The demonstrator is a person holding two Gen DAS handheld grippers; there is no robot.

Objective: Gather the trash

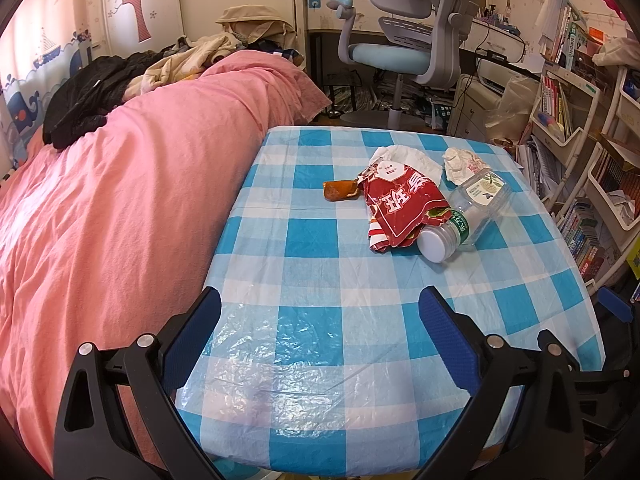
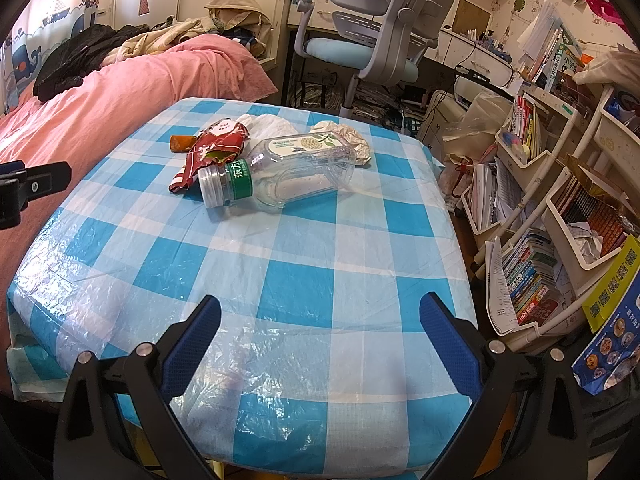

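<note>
So your left tongs (image 1: 320,312) and right tongs (image 2: 320,316) are both spread wide with nothing in them, hovering over the near edge of the checkered surface (image 2: 280,280). Further out the trash sits bunched together: a clear plastic bottle (image 2: 280,172) lying on its side, touching a red snack wrapper (image 1: 400,204), an orange scrap (image 1: 340,191) just beside that, and crumpled tissues (image 1: 460,164) behind. Pink bed (image 1: 120,200) runs along your left

Clear plastic bottle (image 2: 280,174) lies on its side on the checked tablecloth (image 2: 320,280), touching a red wrapper (image 2: 208,148)
</note>
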